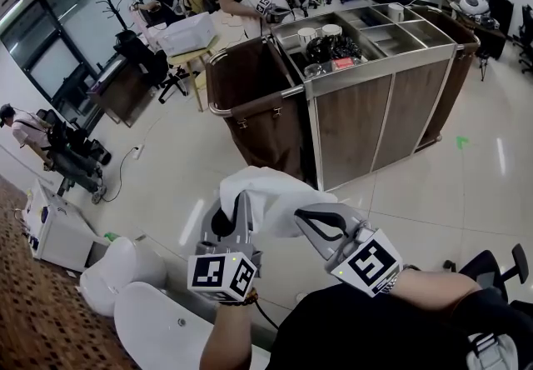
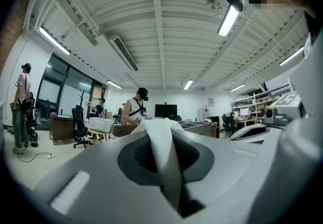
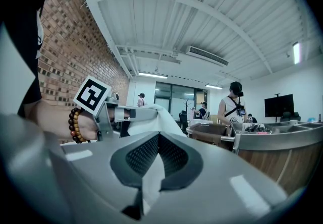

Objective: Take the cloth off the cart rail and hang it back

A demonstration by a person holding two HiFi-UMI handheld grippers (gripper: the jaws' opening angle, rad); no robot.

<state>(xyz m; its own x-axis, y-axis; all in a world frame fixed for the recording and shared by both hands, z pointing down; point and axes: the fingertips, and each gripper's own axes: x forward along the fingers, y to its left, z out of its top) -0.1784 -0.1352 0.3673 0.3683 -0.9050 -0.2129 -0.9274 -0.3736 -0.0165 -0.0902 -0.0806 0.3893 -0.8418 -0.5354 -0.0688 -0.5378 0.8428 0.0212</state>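
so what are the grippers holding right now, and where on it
Both are shut on the white cloth: the left gripper pinches its left end, the right gripper its right end.

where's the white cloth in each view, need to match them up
Head view: cloth bunched at lower centre, short of the cart.
Left gripper view: cloth dead centre, clamped between the jaws.
Right gripper view: cloth at bottom centre, clamped between the jaws.
Shared landmark: the cart.

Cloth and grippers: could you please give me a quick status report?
Left gripper shut on cloth; right gripper likewise. Cloth off the cart rail, bunched between both. Nothing seen blocking the way to the cart.
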